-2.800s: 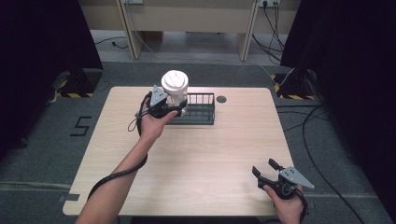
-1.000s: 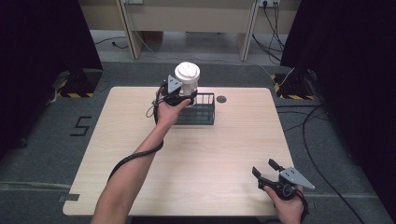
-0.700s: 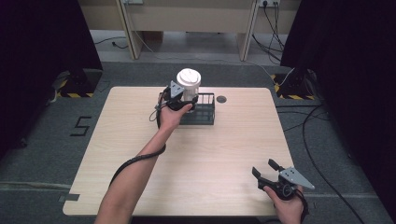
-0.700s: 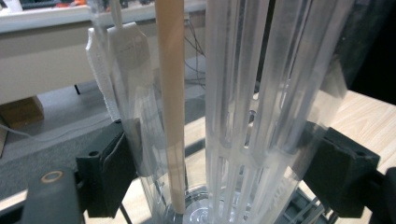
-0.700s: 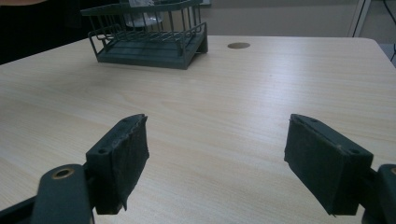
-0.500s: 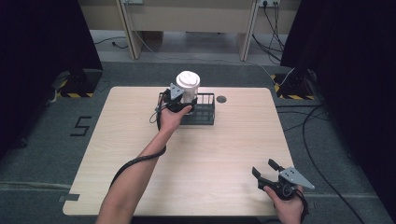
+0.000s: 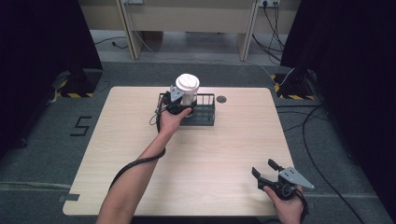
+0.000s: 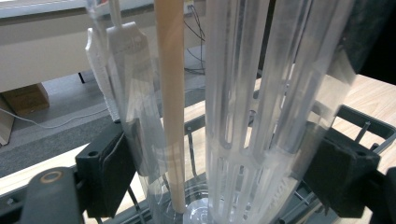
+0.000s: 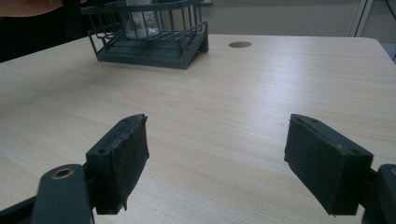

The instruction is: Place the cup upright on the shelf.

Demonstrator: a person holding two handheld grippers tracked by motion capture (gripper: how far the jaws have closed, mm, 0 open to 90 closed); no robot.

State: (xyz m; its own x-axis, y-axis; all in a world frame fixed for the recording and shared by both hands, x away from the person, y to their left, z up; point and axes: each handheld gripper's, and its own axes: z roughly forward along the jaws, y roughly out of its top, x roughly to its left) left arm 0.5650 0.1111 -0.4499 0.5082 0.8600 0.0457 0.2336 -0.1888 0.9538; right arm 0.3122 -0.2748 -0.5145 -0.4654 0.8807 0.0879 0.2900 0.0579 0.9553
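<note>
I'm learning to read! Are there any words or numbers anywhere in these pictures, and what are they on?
"5": a big dark number on the grey floor left of the table.
The clear container in the left gripper has no writing that I can read, nor does the wire basket.

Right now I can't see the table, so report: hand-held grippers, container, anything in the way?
Left hand-held gripper shut on clear lidded container, over wire basket. Right hand-held gripper open, near table edge. Nothing in the way.
</note>
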